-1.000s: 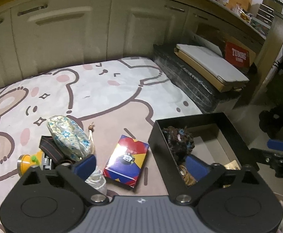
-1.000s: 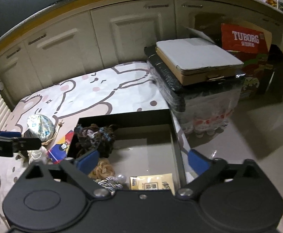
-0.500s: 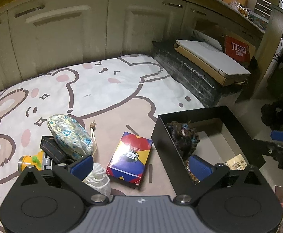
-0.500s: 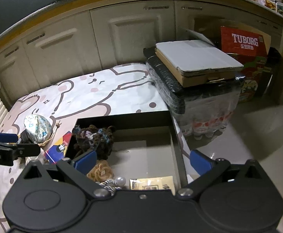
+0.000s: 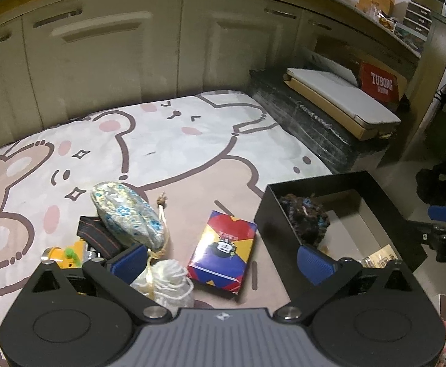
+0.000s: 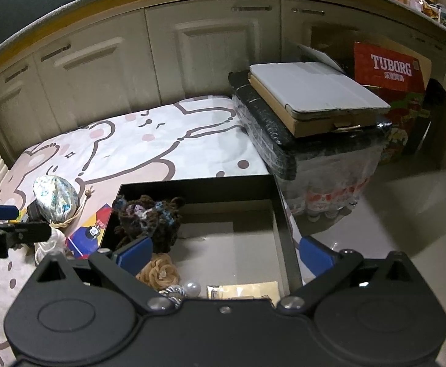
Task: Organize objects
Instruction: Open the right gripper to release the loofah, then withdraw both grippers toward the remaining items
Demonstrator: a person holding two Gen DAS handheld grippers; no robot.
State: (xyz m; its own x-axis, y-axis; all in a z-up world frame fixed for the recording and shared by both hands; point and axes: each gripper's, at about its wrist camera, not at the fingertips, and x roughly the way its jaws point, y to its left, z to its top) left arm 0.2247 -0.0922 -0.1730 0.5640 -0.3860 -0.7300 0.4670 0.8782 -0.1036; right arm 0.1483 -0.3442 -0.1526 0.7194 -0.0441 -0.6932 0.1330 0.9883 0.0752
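Both grippers have pulled back a little since a second ago, so the black box (image 5: 290, 214) and the loose things beside it sit slightly farther from each camera. Nothing on the bear-print mat (image 5: 192, 140) has shifted.

From the left wrist view, the left gripper (image 5: 223, 264) hovers with its blue fingers (image 5: 129, 263) spread wide and holding nothing. Between them, just left of the black box, lies the colourful card box (image 5: 223, 250), flat on the mat. Farther left of the black box is the floral pouch (image 5: 128, 214), leaning on a dark band (image 5: 96, 234), with a white string bundle (image 5: 167, 284) in front of it and a yellow toy (image 5: 67, 253) at the far left.

From the right wrist view, the right gripper (image 6: 226, 252) hangs over the near side of the black box (image 6: 198, 186), its blue fingers (image 6: 134, 252) wide apart and empty. Inside the box, a dark crocheted piece (image 6: 149, 217) rests in the far left corner; a tan fabric flower (image 6: 158, 270), a pearl bead (image 6: 192, 287) with twisted cord, and a tan packet (image 6: 244, 290) lie along the near wall. The left gripper shows at the left edge, left of the box. Right of the black box stands a wrapped black crate (image 6: 284, 146) carrying a flat cardboard parcel (image 6: 314, 94).
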